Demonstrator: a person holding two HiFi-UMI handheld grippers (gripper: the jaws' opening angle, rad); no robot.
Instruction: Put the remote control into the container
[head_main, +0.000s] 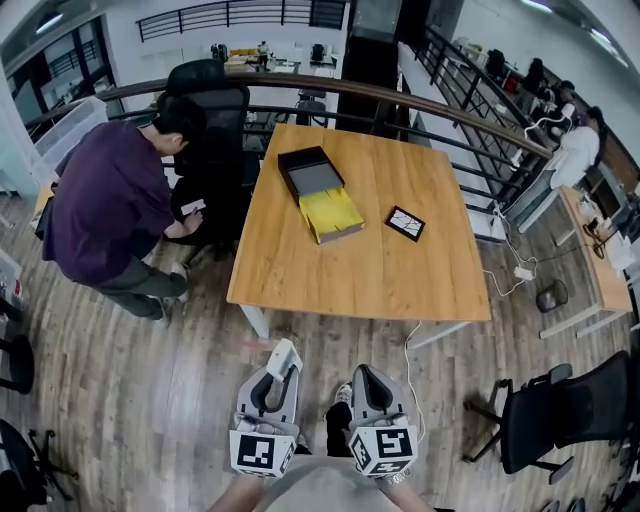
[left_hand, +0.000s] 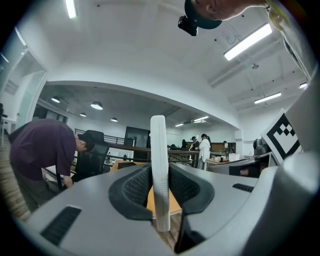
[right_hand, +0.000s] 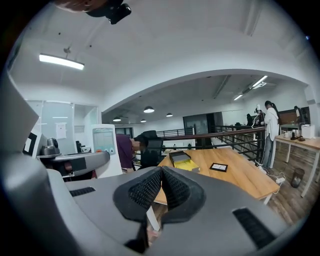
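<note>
A white remote control (head_main: 285, 357) stands edge-on between the jaws of my left gripper (head_main: 279, 376), which is shut on it. In the left gripper view the remote (left_hand: 159, 170) rises as a thin white slab above the black pads. My right gripper (head_main: 366, 377) is shut with nothing in it, and its pads (right_hand: 152, 186) meet. Both grippers hang over the wooden floor, well short of the table (head_main: 300, 272). On the table lie an open yellow container (head_main: 331, 214) and a black box (head_main: 311, 171) touching its far end. The right gripper view shows the remote's face (right_hand: 104, 145) at the left.
A small black card with white marks (head_main: 405, 223) lies right of the yellow container. A person in a purple top (head_main: 105, 205) bends beside a black office chair (head_main: 215, 110) at the table's left. A railing (head_main: 440, 110) runs behind the table. A white cable (head_main: 408, 345) hangs from its near edge.
</note>
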